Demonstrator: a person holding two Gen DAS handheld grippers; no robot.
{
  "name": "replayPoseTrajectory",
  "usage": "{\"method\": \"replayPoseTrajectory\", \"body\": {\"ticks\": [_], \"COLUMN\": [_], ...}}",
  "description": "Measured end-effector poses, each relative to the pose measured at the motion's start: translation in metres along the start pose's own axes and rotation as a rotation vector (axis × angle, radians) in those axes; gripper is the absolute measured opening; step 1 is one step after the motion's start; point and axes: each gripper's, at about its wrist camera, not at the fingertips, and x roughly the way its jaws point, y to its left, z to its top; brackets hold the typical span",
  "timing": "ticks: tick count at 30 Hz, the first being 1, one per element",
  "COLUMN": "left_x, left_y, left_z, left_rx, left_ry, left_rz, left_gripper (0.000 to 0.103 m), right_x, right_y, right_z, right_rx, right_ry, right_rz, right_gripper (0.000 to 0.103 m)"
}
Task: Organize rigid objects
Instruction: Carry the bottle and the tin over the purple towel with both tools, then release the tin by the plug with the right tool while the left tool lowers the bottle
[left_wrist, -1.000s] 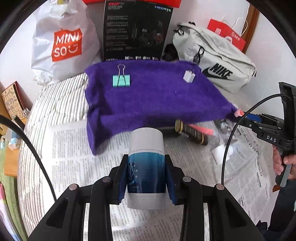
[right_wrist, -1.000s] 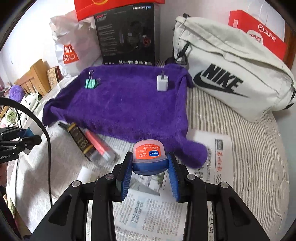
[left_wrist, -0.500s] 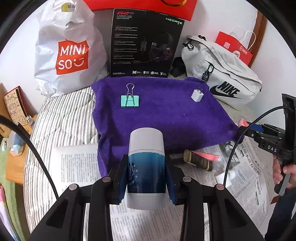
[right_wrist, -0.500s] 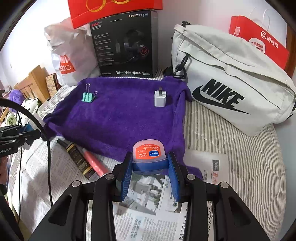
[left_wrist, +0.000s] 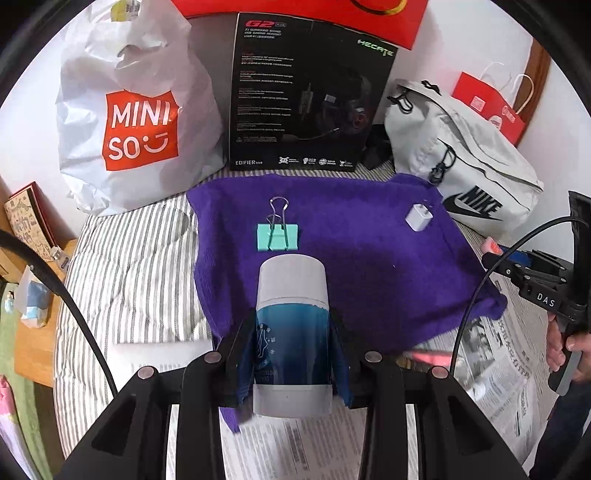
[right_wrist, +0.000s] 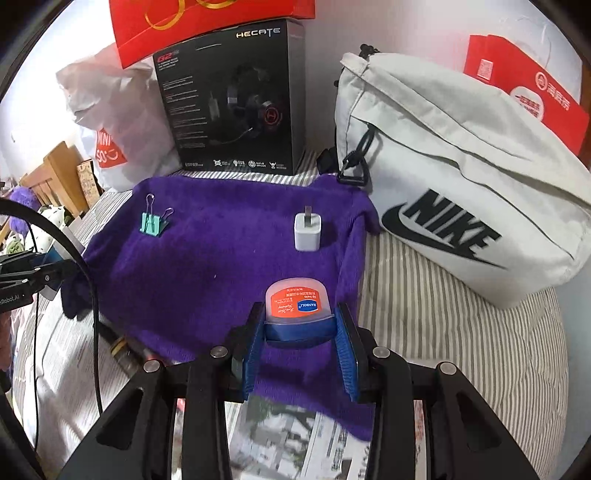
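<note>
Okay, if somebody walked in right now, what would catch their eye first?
Probably the purple towel spread mid-bed, with a teal binder clip and white charger plug on it. In front, the left gripper clamps a blue-and-white bottle; the right gripper clamps an orange-lidded jar.

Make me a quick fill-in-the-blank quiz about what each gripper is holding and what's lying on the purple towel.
1. The left gripper is shut on a blue and white ____.
2. The right gripper clamps a small jar with an ____ label.
3. On the purple towel lie a white charger plug and a teal ____ clip.

Missing: bottle; orange; binder
</note>
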Motion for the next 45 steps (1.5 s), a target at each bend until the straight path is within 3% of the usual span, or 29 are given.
{"method": "replayPoseTrajectory", "body": {"ticks": [24,38,43,45], "left_x": [0.051,0.077,0.091,0.094], "left_y": [0.015,0.016,0.018,0.017], "left_z": [0.017,0.026,0.031,0.032], "left_rx": [-0.031,-0.023,-0.016,-0.014], "left_ry": [0.072,0.114,0.134,0.142], "left_rz": [-0.010,-0.007,-0.005,0.001], "left_gripper": [0.034,0.034,0.034,0.034], "right_x": [0.096,0.107,0.099,0.092], "right_y": [-0.002,0.006,0.006,0.006], "right_z": [0.033,0.035,0.032,0.029], "right_rx": [-0.022,-0.061,-0.078,-0.085], "right_ry": [0.107,0.118,0.133,0.131], "right_rz": [-0.016,-0.009,0.004,0.002], "right_gripper": [0.037,0.037,0.049,0.049]}}
